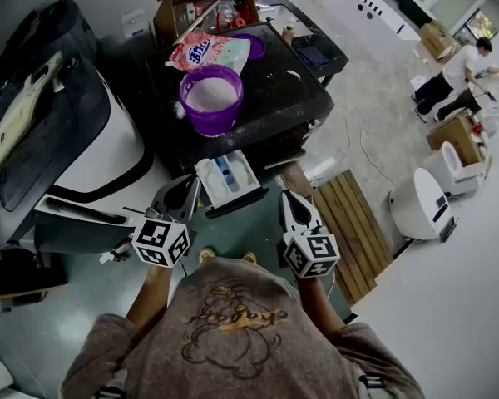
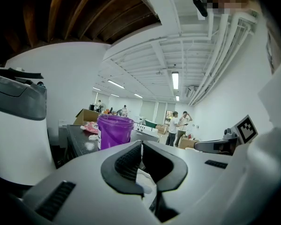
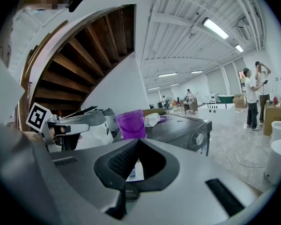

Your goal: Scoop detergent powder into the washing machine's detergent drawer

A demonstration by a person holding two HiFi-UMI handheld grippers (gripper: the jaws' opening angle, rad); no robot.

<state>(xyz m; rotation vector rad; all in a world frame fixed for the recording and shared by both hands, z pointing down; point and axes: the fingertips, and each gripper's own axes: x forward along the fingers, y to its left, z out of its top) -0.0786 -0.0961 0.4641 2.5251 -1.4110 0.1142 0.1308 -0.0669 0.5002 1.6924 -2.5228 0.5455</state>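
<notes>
Left gripper (image 1: 183, 191), right gripper (image 1: 293, 202) both closed, empty. Purple detergent bucket (image 1: 210, 98) at 12 o'clock: probably light, rigid; grip rim.

Large open test lab: washing machine (image 1: 293, 106), white appliances (image 1: 420, 203), cardboard box (image 1: 170, 13), ceiling strip lights (image 2: 174, 80).

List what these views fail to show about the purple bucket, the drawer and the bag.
- Purple bucket: contents hidden by its own wall in both gripper views.
- Detergent drawer: how full its compartments are is too small to tell in the head view.
- Detergent bag: print too small, head view.
</notes>
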